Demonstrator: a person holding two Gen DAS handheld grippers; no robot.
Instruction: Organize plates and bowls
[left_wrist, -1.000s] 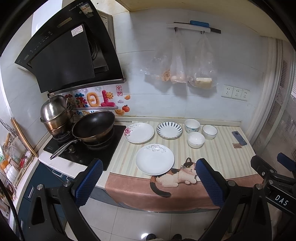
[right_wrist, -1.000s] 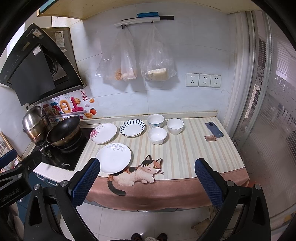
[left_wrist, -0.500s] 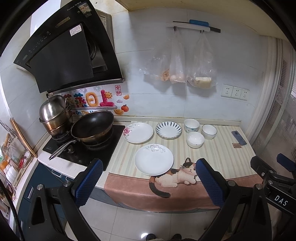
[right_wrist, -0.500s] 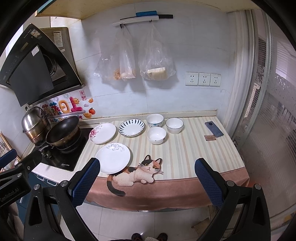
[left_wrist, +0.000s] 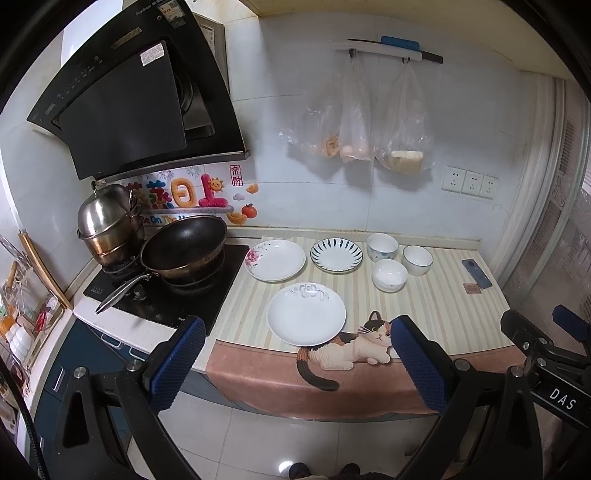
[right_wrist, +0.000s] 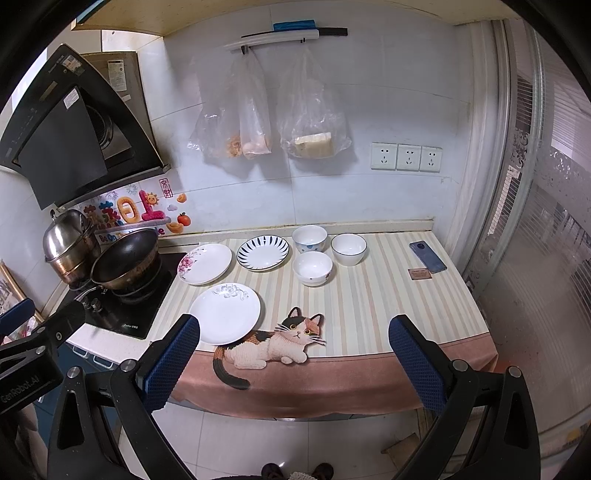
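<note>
Striped counter mat (right_wrist: 369, 306), cat print at its front edge. Wok (left_wrist: 184, 245) on hob at 9 o'clock. Large white plate (left_wrist: 306, 314) nearest, at 12 o'clock; floral plate (left_wrist: 276, 259) at 11, beside blue-striped plate (left_wrist: 336, 254). Three bowls (left_wrist: 389, 274) clustered at 1 o'clock, close together. Left gripper (left_wrist: 293, 363) and right gripper (right_wrist: 295, 363) hover off the counter's front edge, jaws wide, empty.

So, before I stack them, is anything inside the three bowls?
All three bowls look empty, showing bare white insides. The back-left bowl's bottom is partly hidden by its near wall.
</note>
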